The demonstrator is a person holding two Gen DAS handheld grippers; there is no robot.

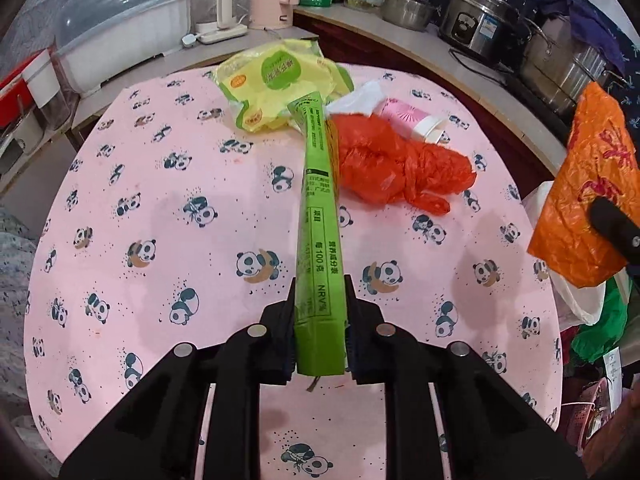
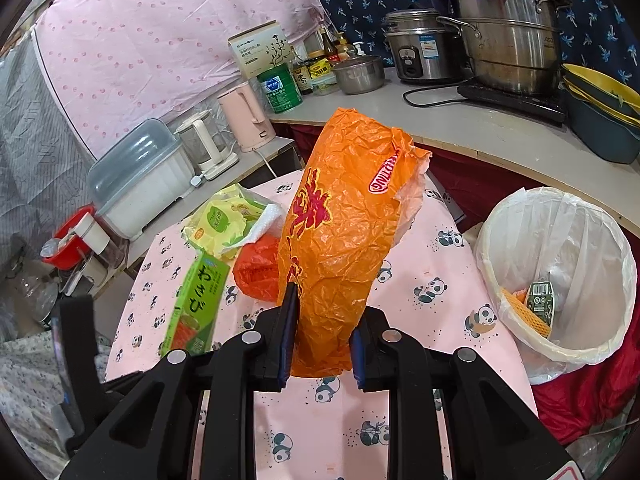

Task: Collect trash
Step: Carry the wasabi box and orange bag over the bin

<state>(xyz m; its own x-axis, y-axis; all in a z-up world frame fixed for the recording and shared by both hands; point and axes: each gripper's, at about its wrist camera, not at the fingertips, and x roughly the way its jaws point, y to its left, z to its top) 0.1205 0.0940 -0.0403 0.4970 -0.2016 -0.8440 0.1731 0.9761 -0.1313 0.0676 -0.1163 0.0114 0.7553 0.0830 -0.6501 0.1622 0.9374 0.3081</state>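
Observation:
My left gripper [image 1: 319,304] is shut on a long green wasabi box [image 1: 318,216], held above the pink panda tablecloth [image 1: 160,220]; the box also shows in the right wrist view [image 2: 198,304]. My right gripper [image 2: 323,320] is shut on a crumpled orange wrapper [image 2: 340,224], held upright above the table; the wrapper shows at the right in the left wrist view [image 1: 588,192]. On the table lie a yellow-green packet [image 1: 276,80], a red plastic bag [image 1: 396,160], white paper [image 1: 356,98] and a pink tube [image 1: 408,118].
A bin with a white liner [image 2: 560,272] stands right of the table and holds some trash. A counter [image 2: 460,128] behind carries pots, a rice cooker, jars and kettles. A white lidded container [image 1: 124,28] stands at the back left.

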